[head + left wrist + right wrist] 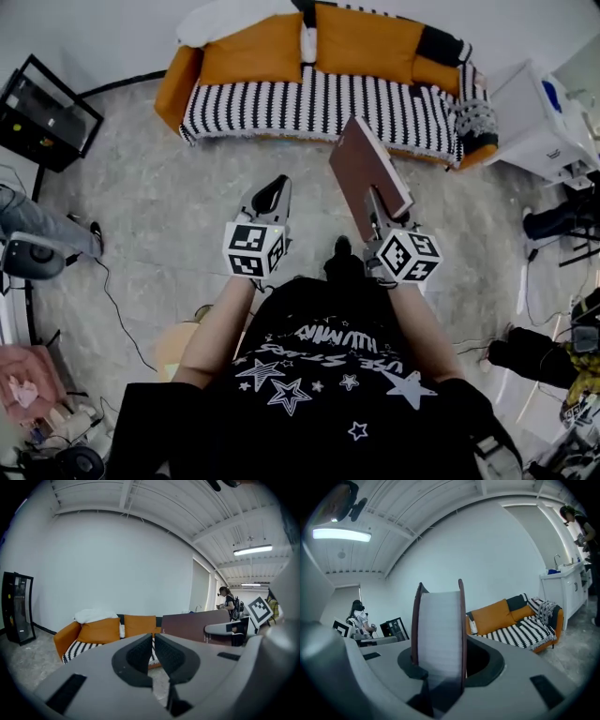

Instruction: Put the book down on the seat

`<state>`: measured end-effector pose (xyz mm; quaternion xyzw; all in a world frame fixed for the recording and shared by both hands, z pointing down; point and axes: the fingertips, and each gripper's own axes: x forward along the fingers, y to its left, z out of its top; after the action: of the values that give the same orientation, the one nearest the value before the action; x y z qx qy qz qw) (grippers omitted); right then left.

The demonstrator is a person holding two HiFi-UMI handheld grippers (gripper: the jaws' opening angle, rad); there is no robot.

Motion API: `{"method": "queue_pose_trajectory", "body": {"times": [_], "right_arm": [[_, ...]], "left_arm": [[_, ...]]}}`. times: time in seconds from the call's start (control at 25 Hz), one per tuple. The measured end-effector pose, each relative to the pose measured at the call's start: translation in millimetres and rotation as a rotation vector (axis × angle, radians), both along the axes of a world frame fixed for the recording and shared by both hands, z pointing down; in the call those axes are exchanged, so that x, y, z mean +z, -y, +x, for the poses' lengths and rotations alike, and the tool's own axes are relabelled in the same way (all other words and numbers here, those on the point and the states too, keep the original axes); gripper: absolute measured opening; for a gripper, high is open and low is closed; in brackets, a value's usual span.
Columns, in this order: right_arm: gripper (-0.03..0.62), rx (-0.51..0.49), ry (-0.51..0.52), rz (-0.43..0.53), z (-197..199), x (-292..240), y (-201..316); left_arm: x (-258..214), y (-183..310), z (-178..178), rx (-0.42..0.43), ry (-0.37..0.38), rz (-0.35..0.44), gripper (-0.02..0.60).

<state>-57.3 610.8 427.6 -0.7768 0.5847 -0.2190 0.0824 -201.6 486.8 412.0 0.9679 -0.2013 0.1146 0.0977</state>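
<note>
My right tongs (377,208) are clamped across the covers of the book (368,164). That keeps it upright, and I guess it stops it flopping open. My left tongs (270,199) are pinched together with nothing in them, just spare for now. The striped sofa seat (319,101) is at 12 o'clock, well apart from the book.

I record the book (367,171) as maroon-covered with white page edges, the sofa (319,108) as orange with a black-and-white striped seat, my T-shirt (319,380) as black with white stars, and the floor (159,206) as mottled grey.
</note>
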Motion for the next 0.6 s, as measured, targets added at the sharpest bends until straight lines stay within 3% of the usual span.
{"method": "queue_pose_trajectory", "body": {"times": [0.24,0.6], "right_arm": [[0.152,-0.047,0.001,-0.018,18.1,11.4,37.0],[0.152,-0.126,0.061,-0.058,88.2,35.4,87.0]], "left_arm": [[-0.7,34.4,6.6,-0.051,-0.011,0.008,0.02],[7.5,75.3,70.3,-0.069,0.003,-0.001,0.02]]}}
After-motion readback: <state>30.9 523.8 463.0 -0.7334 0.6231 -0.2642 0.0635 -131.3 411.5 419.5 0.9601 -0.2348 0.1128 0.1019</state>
